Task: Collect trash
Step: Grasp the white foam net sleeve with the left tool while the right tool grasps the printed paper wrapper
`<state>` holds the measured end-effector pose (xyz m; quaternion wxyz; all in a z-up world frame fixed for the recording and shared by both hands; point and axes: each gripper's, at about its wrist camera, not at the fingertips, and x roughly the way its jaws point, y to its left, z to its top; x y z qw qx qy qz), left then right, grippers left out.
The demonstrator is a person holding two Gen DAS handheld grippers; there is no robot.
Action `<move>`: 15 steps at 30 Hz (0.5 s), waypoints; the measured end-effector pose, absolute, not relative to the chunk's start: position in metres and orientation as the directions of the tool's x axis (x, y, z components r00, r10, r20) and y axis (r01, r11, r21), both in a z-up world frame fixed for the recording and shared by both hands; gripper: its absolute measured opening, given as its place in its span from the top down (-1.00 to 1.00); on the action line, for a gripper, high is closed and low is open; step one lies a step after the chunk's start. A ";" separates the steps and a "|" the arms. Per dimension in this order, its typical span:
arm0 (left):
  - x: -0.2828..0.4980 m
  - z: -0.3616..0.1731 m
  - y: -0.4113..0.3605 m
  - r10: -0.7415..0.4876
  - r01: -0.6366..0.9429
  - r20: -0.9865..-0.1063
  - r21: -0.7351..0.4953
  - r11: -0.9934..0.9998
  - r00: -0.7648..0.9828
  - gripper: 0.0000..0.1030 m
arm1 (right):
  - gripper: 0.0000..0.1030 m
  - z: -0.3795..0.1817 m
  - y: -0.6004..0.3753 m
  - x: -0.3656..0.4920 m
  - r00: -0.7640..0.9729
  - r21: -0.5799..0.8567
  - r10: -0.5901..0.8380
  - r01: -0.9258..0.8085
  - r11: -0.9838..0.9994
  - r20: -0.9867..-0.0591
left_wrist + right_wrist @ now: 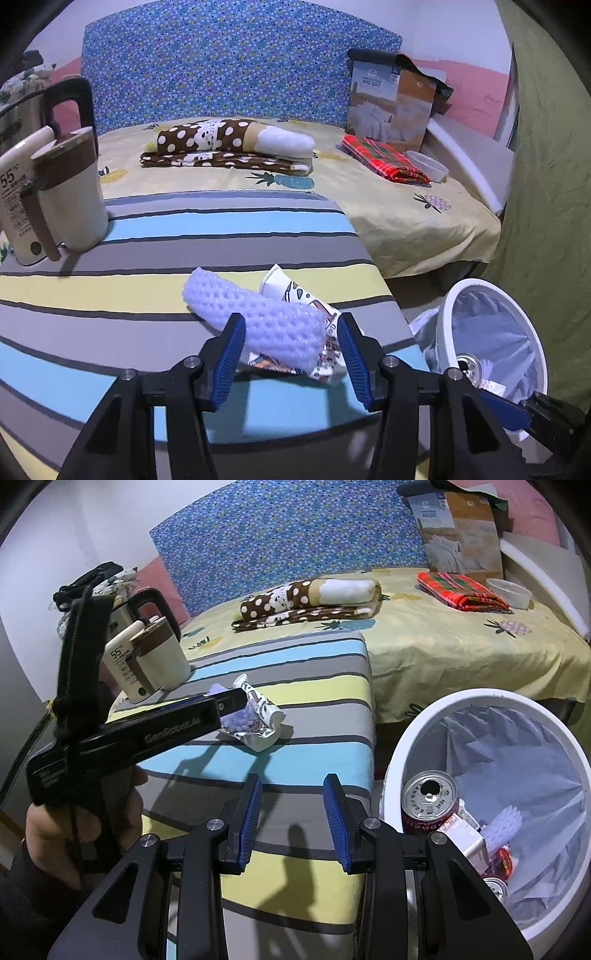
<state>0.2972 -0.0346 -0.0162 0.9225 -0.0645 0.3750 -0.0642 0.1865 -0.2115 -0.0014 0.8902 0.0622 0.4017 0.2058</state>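
A white foam net sleeve (258, 317) lies on a crumpled printed paper cup (317, 332) on the striped table (147, 288). My left gripper (291, 354) is open, its blue pads on either side of the foam and cup; I cannot tell if they touch. The right wrist view shows the same gripper (232, 701) at the foam (242, 718) and cup (264, 716). My right gripper (291, 819) is open and empty above the table's near right edge, beside the white trash bin (424, 731). The bin holds cans (430, 801) and wrappers.
A beige and brown mug (70, 195) with a boxed item and a steel kettle (22, 114) stand at the table's back left. Behind is a bed (388, 206) with folded blankets, a red cloth and a quilt box. The bin (495, 332) stands right of the table.
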 end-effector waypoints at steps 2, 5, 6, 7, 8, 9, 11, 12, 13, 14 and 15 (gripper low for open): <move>0.298 -0.017 -0.033 -0.160 0.069 -0.689 -0.157 0.985 0.707 0.44 | 0.28 -0.002 -0.210 0.187 0.591 0.276 0.417 -0.318 0.907 -0.691; 0.292 -0.016 -0.026 -0.154 0.072 -0.690 -0.147 0.987 0.708 0.77 | 0.28 0.000 -0.207 0.188 0.589 0.273 0.423 -0.330 0.904 -0.688; 0.288 -0.014 -0.022 -0.159 0.072 -0.687 -0.154 0.985 0.709 0.82 | 0.28 0.000 -0.206 0.189 0.589 0.273 0.425 -0.333 0.903 -0.688; 0.284 -0.013 -0.018 -0.164 0.075 -0.682 -0.158 0.985 0.713 0.86 | 0.28 0.001 -0.203 0.189 0.588 0.271 0.426 -0.337 0.902 -0.687; 0.280 -0.011 -0.014 -0.167 0.077 -0.677 -0.161 0.984 0.716 0.86 | 0.28 0.002 -0.203 0.189 0.588 0.269 0.428 -0.342 0.900 -0.686; 0.275 -0.009 -0.009 -0.174 0.080 -0.671 -0.168 0.982 0.720 0.87 | 0.28 0.002 -0.202 0.189 0.588 0.268 0.431 -0.346 0.899 -0.685; 0.264 -0.005 0.000 -0.173 0.082 -0.660 -0.167 0.983 0.731 0.87 | 0.28 0.004 -0.199 0.192 0.585 0.268 0.439 -0.359 0.894 -0.682; 0.259 -0.004 0.006 -0.164 0.076 -0.658 -0.161 0.984 0.734 0.88 | 0.28 0.004 -0.197 0.193 0.582 0.268 0.444 -0.366 0.891 -0.681; 0.254 -0.003 0.013 -0.165 0.072 -0.656 -0.167 0.983 0.736 0.88 | 0.28 0.004 -0.193 0.195 0.578 0.268 0.450 -0.374 0.888 -0.681; 0.250 -0.002 0.019 -0.169 0.071 -0.652 -0.174 0.982 0.739 0.88 | 0.28 0.003 -0.192 0.197 0.577 0.267 0.452 -0.379 0.886 -0.680; 0.245 -0.001 0.025 -0.163 0.063 -0.650 -0.175 0.983 0.742 0.88 | 0.28 0.003 -0.189 0.198 0.576 0.265 0.452 -0.382 0.885 -0.681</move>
